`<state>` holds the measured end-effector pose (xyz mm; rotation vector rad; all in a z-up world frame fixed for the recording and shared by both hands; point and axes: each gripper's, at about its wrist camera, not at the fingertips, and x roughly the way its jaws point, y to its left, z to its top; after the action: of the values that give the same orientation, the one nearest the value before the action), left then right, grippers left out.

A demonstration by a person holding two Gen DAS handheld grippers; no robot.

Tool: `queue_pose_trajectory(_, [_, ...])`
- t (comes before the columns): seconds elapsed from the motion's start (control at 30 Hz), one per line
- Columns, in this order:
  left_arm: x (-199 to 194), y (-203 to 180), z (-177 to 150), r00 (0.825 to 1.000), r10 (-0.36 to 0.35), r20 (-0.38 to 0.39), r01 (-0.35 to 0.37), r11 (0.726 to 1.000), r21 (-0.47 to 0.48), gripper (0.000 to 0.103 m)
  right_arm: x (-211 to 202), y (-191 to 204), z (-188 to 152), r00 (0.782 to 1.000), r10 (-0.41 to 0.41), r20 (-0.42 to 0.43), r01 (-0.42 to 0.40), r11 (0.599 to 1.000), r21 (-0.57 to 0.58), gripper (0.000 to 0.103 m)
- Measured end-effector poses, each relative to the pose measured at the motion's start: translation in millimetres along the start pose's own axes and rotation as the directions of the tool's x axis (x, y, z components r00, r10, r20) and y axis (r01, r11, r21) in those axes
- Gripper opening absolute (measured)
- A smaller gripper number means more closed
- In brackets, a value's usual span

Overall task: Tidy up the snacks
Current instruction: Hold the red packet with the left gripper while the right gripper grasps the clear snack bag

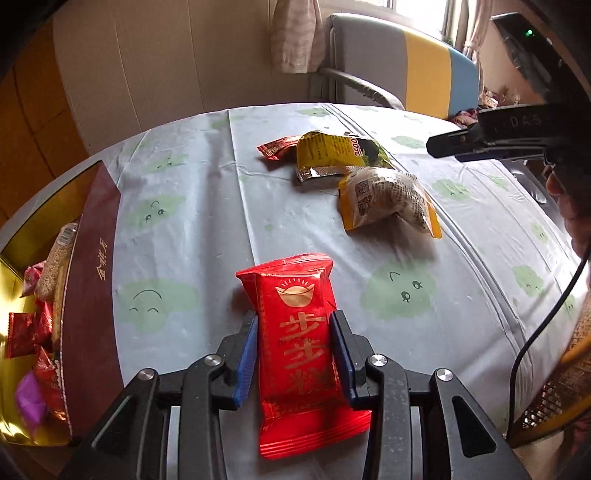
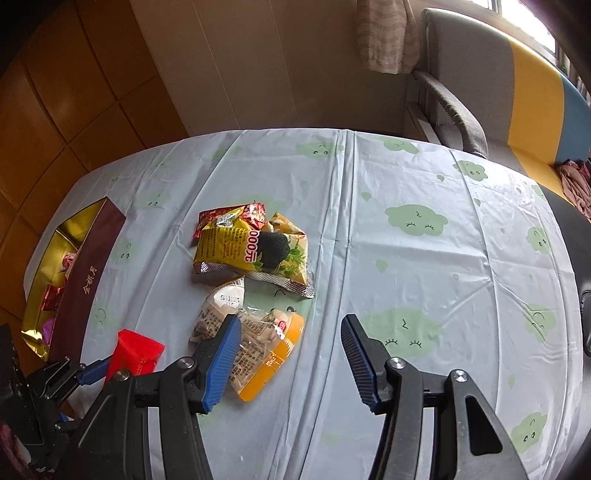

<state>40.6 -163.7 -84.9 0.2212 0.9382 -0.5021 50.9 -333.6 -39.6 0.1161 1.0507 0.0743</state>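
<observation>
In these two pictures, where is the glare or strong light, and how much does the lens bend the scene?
Left wrist view: the window is blown out, the gold box lining glares, and the red packet shines at its lower end. Right wrist view: softer light, with glare only at the window corner. Both views: the table edge curves strongly and the corners are dark.

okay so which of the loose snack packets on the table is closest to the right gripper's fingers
The clear packet with the orange edge: it lies right beside the open right gripper. The yellow foil packet and small red foil packet lie farther off.
</observation>
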Motion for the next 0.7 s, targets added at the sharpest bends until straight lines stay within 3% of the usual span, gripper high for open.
queue_pose_trajectory(0.13, [6.4,3.1,3.8,1.0,-0.028,0.009,0.028,0.999,-0.025,0.04,-1.3,17.9,-1.4,0.997,0.073,0.011,-0.072,0.995,-0.073,0.057])
queue_pose_trajectory(0.37, [5.4,4.3,2.1,0.999,-0.046,0.022,0.046,0.999,-0.027,0.04,9.3,56.2,-7.4,0.996,0.066,-0.053,-0.078,0.954,-0.29,0.062])
queue_pose_trajectory(0.5, [5.0,6.1,0.7,0.998,-0.055,0.025,0.056,0.998,-0.032,0.04,27.5,76.5,-7.5,0.993,-0.078,-0.085,0.03,0.885,-0.466,0.066])
queue_pose_trajectory(0.63, [4.5,7.8,0.0,0.998,-0.059,0.029,0.06,0.998,-0.034,0.04,47.0,84.5,0.2,0.983,-0.129,-0.129,0.038,0.836,-0.547,0.066])
queue_pose_trajectory(0.7, [4.3,7.8,-0.2,0.998,-0.059,0.033,0.06,0.998,-0.034,0.04,57.1,82.4,4.4,0.978,-0.149,-0.149,0.045,0.839,-0.543,0.066])
